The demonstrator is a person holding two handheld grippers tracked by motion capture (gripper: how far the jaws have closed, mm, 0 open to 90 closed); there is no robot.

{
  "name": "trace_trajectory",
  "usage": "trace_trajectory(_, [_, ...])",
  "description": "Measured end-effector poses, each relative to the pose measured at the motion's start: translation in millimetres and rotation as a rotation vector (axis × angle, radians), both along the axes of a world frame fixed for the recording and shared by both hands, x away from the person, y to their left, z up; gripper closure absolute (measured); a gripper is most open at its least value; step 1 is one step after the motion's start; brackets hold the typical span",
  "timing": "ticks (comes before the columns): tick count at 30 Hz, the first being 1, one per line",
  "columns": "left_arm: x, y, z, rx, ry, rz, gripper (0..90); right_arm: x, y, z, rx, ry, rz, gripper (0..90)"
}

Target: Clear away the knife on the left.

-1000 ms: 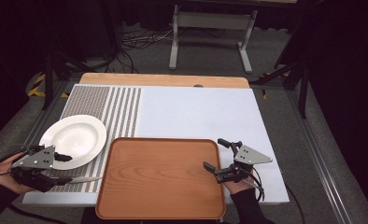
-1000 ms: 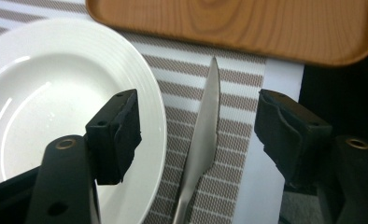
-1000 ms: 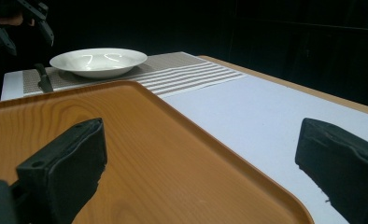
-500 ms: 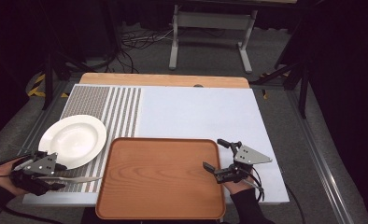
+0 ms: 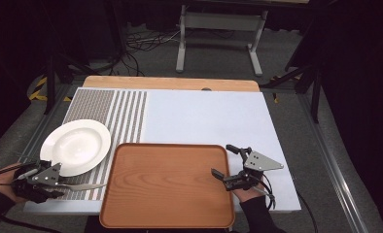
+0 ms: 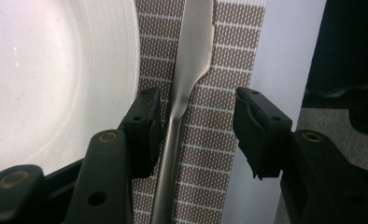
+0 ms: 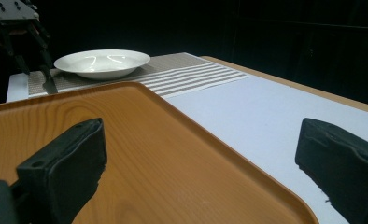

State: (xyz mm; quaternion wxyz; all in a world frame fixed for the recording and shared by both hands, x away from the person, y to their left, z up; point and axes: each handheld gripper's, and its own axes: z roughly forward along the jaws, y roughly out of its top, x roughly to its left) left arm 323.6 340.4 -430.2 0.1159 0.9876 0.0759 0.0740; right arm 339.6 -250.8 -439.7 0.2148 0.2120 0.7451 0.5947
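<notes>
Down at the lower left of the high view, the left gripper has just been closing its black jaws around the slim silver knife; one pad sits against the handle, the other stands off, so nothing is clamped. The knife lies on the striped brown-and-white placemat, just beside the round white plate. At lower right, the right gripper is spread wide over the edge of the wooden tray.

Looks like a lab/recording studio w/ black curtains all round, grey carpet, loose cables on floor, metal stand legs behind a staged table.
</notes>
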Motion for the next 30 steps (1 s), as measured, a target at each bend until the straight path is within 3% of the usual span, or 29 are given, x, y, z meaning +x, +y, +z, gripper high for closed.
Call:
trace_trajectory(14, [14.3, -1.8, -7.6, 0.134, 0.044, -0.029, 61.6, 0.7, 0.5, -0.4, -0.003, 0.003, 0.007, 2.5])
trace_trajectory(30, [25.0, -8.7, -9.0, 0.245, 0.074, -0.092, 78.4, 2.0, 0.1, -0.8, 0.005, 0.010, 0.033, 2.5])
